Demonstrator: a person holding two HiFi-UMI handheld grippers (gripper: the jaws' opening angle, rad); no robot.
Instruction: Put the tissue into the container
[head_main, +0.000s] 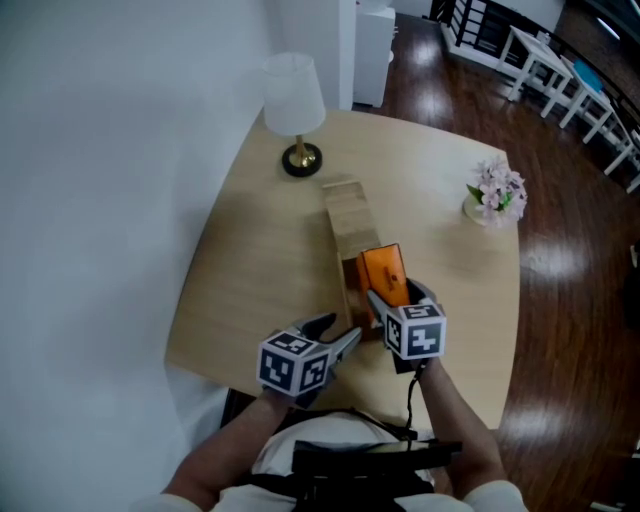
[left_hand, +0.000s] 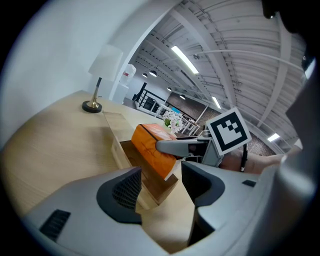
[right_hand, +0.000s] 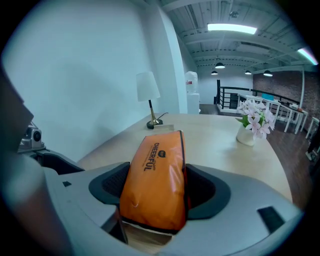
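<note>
Item: tissue pack (right_hand: 155, 180), orange film wrap. I am holding it clamped across its middle in the right gripper (right_hand: 156, 196), tilted over the open near end of the wooden container (head_main: 345, 225). I am judging it light, soft and slippery, so a mid-body grip suits it. The left gripper (left_hand: 160, 187) is standing with jaws apart, empty.

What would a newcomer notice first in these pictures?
The bright orange tissue pack, clamped in the right gripper, tilts over the open end of the wooden container on the table. Behind it stand a white lamp at the far edge and pink flowers to the right; the left gripper hangs open beside the container.
</note>
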